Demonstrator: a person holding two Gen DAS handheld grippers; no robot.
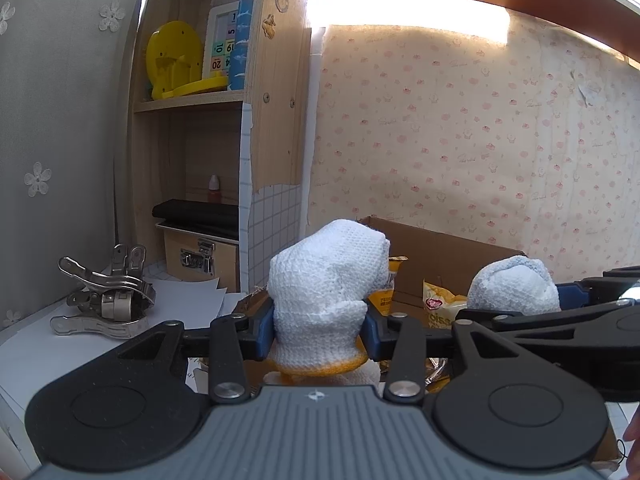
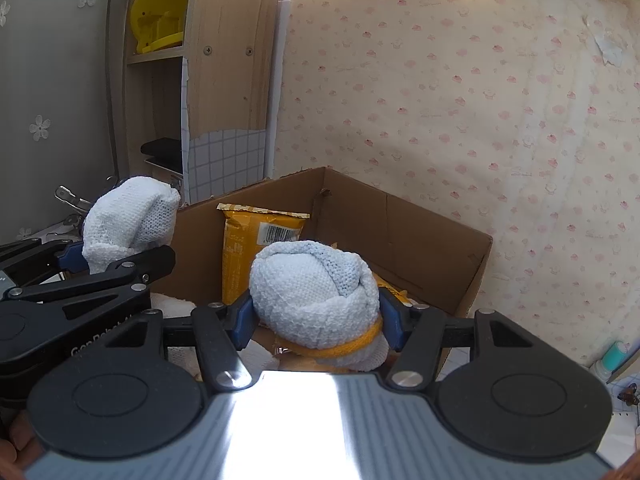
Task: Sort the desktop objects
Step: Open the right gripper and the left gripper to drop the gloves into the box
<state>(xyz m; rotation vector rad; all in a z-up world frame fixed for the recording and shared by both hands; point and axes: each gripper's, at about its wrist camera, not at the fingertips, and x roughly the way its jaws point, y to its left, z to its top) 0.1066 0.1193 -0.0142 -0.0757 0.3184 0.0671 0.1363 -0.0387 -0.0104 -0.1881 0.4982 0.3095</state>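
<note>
My left gripper is shut on a bunched white knit glove with a yellow cuff, held above the near edge of a cardboard box. My right gripper is shut on a second white knit glove with a yellow cuff, held over the same box. The two grippers sit side by side; the right one shows in the left wrist view, and the left glove shows in the right wrist view. Yellow snack packets lie inside the box.
Large metal clips lie on white paper at the left. A wooden shelf unit stands behind, holding a yellow toy, a number board, a black cloth and a latched wooden case. Patterned wallpaper backs the box.
</note>
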